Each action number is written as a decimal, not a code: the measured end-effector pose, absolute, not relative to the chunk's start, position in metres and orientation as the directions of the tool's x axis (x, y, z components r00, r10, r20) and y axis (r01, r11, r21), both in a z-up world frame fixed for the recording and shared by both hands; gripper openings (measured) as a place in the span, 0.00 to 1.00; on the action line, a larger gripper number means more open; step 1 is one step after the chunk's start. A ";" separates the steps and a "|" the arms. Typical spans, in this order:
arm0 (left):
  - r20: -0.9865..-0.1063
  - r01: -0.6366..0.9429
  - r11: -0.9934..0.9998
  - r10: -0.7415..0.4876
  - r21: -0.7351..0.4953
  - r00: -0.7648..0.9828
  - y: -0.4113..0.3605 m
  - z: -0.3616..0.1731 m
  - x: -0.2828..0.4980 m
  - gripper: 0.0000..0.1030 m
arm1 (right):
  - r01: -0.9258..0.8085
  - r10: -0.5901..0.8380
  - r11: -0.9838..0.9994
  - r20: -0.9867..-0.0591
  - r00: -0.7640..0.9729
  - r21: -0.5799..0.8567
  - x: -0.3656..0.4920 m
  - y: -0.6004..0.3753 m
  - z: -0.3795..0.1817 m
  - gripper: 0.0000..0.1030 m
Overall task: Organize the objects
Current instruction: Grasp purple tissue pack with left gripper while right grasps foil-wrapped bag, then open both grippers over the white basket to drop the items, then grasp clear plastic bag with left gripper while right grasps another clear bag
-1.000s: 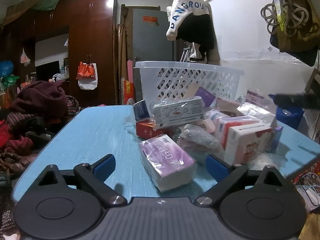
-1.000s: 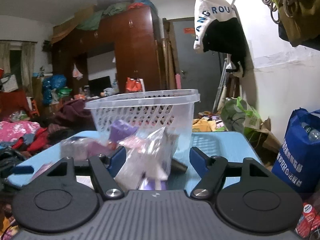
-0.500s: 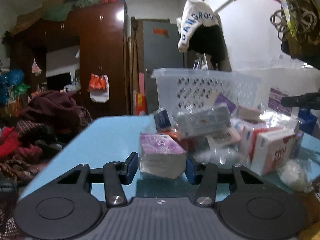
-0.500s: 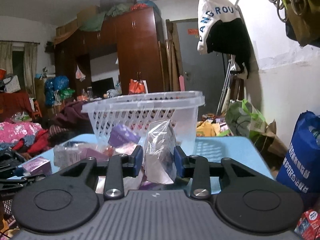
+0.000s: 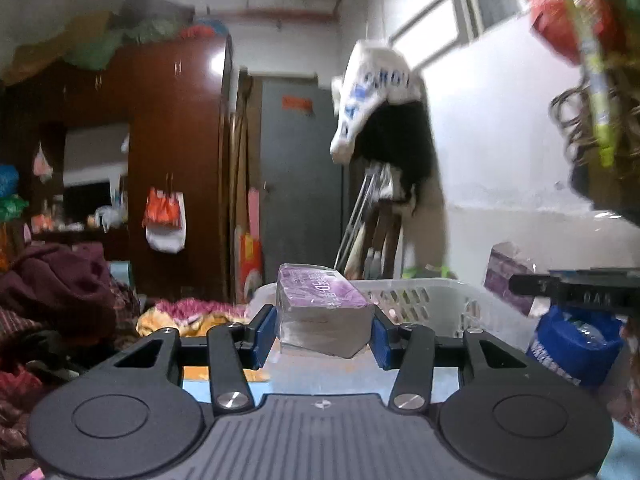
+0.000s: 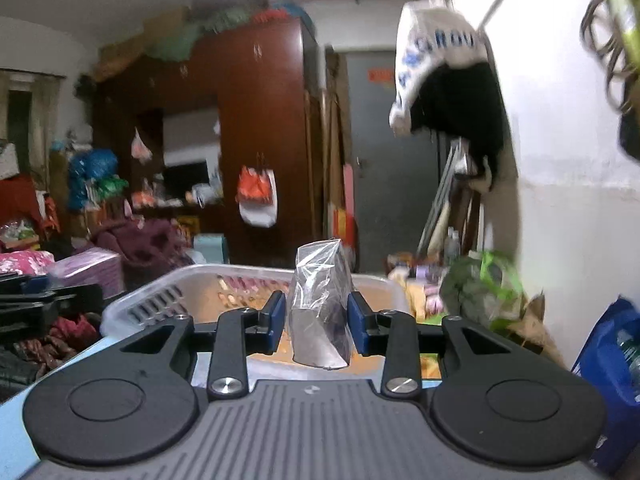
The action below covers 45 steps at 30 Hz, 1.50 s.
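Note:
My left gripper (image 5: 323, 334) is shut on a purple tissue pack (image 5: 320, 304) and holds it level with the rim of the white plastic basket (image 5: 432, 304). My right gripper (image 6: 317, 326) is shut on a clear plastic bag (image 6: 320, 320) with something dark and purple inside, held over the near rim of the same basket (image 6: 160, 296). The other gripper shows at the right edge of the left wrist view (image 5: 576, 292) and at the left edge of the right wrist view (image 6: 44, 300). The pile of packets on the table is out of view.
The blue table (image 6: 16, 420) lies under both grippers. A blue shopping bag (image 5: 576, 344) stands at the right by the white wall. Clothes are piled at the left (image 5: 60, 292). A wooden wardrobe (image 5: 176, 160) and a grey door (image 5: 300, 184) stand behind.
Both grippers closed on their items, then lifted them off the table up to the basket's rim. The view has risen, so the pile of packets dropped out of sight.

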<state>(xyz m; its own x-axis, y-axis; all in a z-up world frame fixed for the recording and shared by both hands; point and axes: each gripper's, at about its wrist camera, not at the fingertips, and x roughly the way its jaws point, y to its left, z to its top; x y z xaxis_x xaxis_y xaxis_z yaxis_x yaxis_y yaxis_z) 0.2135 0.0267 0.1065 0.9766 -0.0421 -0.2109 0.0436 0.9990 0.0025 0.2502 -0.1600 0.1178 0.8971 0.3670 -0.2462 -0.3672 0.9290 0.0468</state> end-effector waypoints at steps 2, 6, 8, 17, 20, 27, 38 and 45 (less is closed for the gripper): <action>-0.275 0.036 0.999 -0.033 0.007 0.961 0.018 0.111 0.247 0.50 | -0.359 0.354 0.933 -0.293 0.888 0.038 0.271 -0.155 0.115 0.36; -0.336 0.029 0.999 -0.021 0.020 0.942 0.010 0.110 0.276 0.51 | -0.347 0.328 0.938 -0.332 0.884 0.003 0.282 -0.149 0.105 0.38; -0.352 0.036 0.999 -0.029 0.014 0.935 0.011 0.105 0.280 0.62 | -0.346 0.338 0.938 -0.308 0.890 0.027 0.277 -0.155 0.105 0.51; -0.138 0.009 1.000 -0.010 -0.014 0.990 0.035 0.080 0.153 0.92 | -0.325 0.328 0.940 -0.019 0.944 0.105 0.115 -0.211 0.068 1.00; -0.088 0.006 0.999 -0.011 -0.046 0.996 0.040 0.041 0.096 0.92 | -0.339 0.339 0.937 0.010 0.941 0.085 0.058 -0.208 0.020 1.00; -0.098 0.008 0.999 -0.013 -0.051 0.995 0.035 -0.012 0.047 0.92 | -0.498 0.494 0.866 -0.086 0.865 -0.040 0.017 -0.158 -0.044 0.94; -0.140 0.029 0.999 -0.024 0.033 0.990 0.023 -0.038 0.048 0.92 | -0.581 0.572 0.814 -0.149 0.807 -0.020 0.025 -0.153 -0.051 0.46; -0.181 0.064 0.992 -0.043 0.111 0.983 0.003 -0.052 0.053 0.67 | -0.590 0.585 0.807 -0.135 0.800 0.004 0.012 -0.166 -0.053 0.44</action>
<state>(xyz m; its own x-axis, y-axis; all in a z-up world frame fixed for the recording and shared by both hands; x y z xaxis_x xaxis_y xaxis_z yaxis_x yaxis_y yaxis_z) 0.0525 0.0031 -0.0515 0.9826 -0.0430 -0.1808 0.0639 0.9917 0.1113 0.0125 -0.1663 -0.0531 0.7997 0.5849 -0.1351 -0.5899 0.8075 0.0040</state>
